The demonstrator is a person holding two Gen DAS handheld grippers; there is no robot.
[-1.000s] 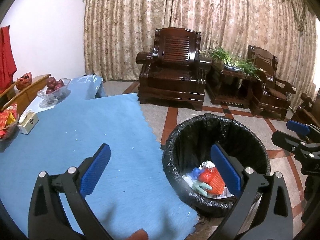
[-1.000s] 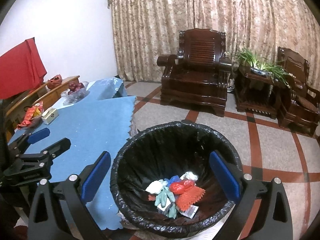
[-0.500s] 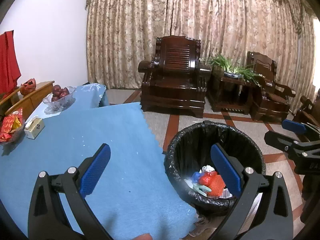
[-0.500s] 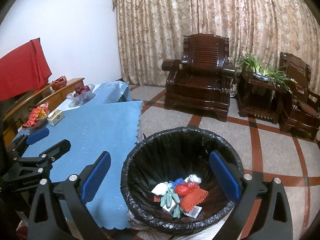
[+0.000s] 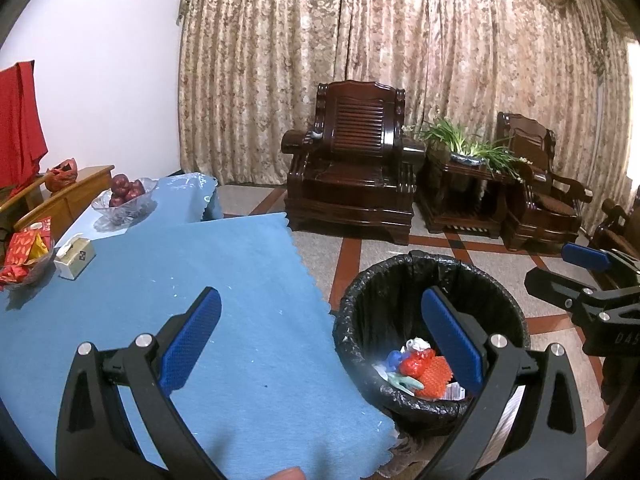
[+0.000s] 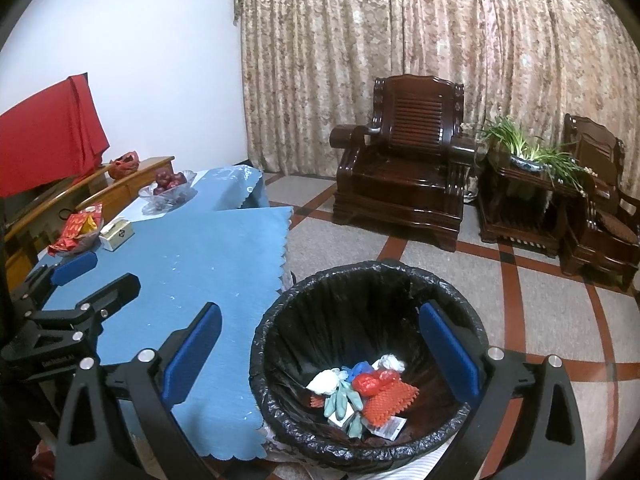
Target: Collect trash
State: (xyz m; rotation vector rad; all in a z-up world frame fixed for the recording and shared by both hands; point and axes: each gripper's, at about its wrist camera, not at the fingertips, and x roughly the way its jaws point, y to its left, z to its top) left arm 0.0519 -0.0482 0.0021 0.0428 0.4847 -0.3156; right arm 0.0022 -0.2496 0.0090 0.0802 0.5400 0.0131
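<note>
A blue tablecloth [image 5: 192, 280] is seen in both views, with a black-lined trash bin [image 6: 280, 320] standing on the floor just beside its scalloped edge. The trash [image 6: 360, 390] lies at the bottom of the bin; only the right wrist view shows it fully, including a white wad and pale green gloves, while the left wrist view has it partly hidden behind a blue pad. A glass fruit bowl [image 5: 124, 202] and a tissue box [image 5: 75, 258] are set at the table's far side. The left gripper [image 5: 320, 344] is held spread wide over the table edge, nothing between its pads. The right gripper [image 6: 320, 354] is likewise spread and empty above the bin.
</note>
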